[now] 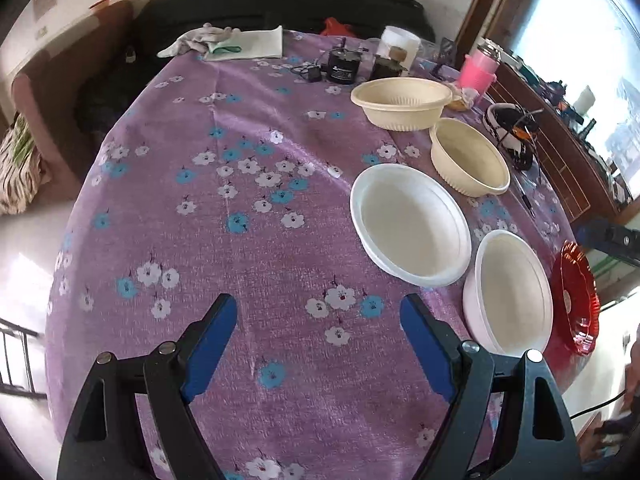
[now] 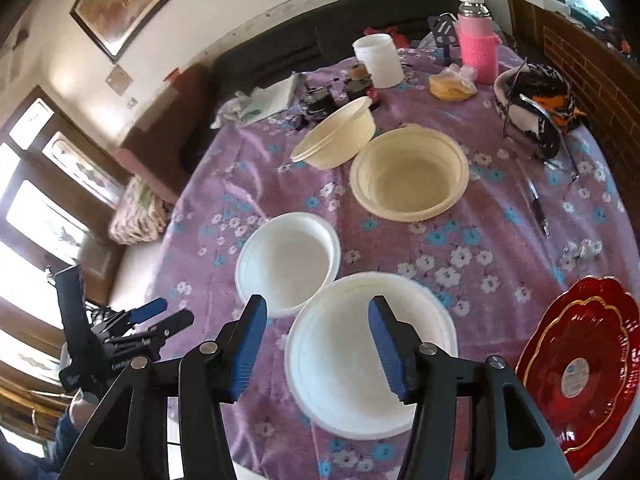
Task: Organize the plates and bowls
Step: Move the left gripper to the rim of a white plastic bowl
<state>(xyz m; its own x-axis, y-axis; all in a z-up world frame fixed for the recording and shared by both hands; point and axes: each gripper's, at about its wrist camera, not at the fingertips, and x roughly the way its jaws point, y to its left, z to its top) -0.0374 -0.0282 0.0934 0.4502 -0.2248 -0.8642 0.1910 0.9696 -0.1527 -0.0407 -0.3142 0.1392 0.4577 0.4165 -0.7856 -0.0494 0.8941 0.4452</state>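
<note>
- While nothing is gripped, the left gripper hangs over bare purple tablecloth, jaws wide apart, probably parked clear so the other hand can work.
- Right gripper sits above the near white bowl, jaws apart and not touching it; rim lies between the fingers in view, looks like a lineup for a grab, my guess.
- Second white bowl just beyond to the left, rims touching or nearly so, can't tell which.
- Two cream bowls further back: one flat, one tilted leaning against it.
- All four bowls look empty, upright openings, none nested yet, so stacking likely remains to do.
- Red plates at the right table edge, apparently two stacked, smaller with gold rim on top; round sticker on it, no food.
- Far side clutter: white tub, pink-sleeved bottle, pen lying loose right of the cream bowls.
</note>
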